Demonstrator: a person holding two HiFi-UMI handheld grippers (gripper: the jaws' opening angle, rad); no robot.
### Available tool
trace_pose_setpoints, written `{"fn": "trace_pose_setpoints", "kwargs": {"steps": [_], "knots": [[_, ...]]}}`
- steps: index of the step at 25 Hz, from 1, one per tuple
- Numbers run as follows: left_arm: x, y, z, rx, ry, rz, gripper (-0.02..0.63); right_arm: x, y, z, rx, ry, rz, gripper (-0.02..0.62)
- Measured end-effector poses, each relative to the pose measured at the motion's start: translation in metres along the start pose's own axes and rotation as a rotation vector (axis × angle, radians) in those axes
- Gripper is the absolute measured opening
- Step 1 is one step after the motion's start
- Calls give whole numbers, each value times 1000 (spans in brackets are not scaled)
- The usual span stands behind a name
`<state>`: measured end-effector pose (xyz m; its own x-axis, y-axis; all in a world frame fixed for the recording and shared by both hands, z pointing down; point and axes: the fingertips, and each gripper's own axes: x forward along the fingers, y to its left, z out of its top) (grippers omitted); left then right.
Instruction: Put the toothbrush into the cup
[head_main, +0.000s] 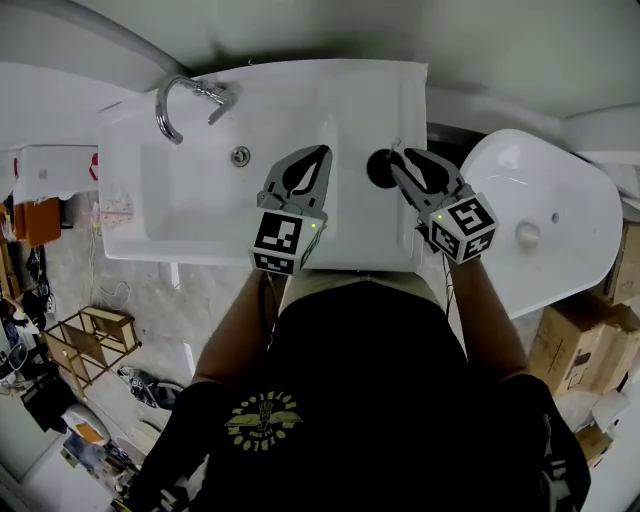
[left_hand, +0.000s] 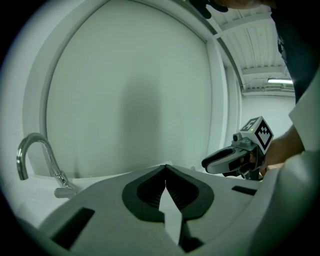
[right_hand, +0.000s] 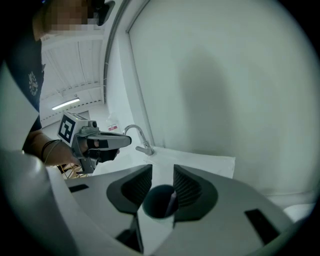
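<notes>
A dark cup (head_main: 380, 168) stands on the right-hand ledge of the white sink (head_main: 190, 215). In the right gripper view the cup (right_hand: 160, 201) shows a pale toothbrush (right_hand: 173, 201) leaning inside it. My right gripper (head_main: 398, 158) hovers just over the cup, open, one jaw on either side of the rim with nothing held (right_hand: 162, 172). My left gripper (head_main: 323, 150) is above the sink's right part, left of the cup, shut with its tips touching and empty (left_hand: 165, 167). Each gripper view also shows the other gripper from the side.
A chrome faucet (head_main: 175, 100) curves over the basin's back left, and the drain (head_main: 240, 155) lies below it. A white rounded fixture (head_main: 540, 220) stands right of the sink. Cardboard boxes (head_main: 590, 350) sit at the right, a wooden rack (head_main: 95, 340) on the floor at the left.
</notes>
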<state>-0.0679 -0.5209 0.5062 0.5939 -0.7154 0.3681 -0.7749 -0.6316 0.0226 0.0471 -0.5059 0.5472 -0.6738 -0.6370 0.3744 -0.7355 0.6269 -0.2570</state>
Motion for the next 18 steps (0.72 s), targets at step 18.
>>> {"fn": "trace_pose_setpoints", "kwargs": {"steps": [18], "knots": [[-101,-69,109,53,-199,173,11,-165,33,113,-128,-272,45,12]]}}
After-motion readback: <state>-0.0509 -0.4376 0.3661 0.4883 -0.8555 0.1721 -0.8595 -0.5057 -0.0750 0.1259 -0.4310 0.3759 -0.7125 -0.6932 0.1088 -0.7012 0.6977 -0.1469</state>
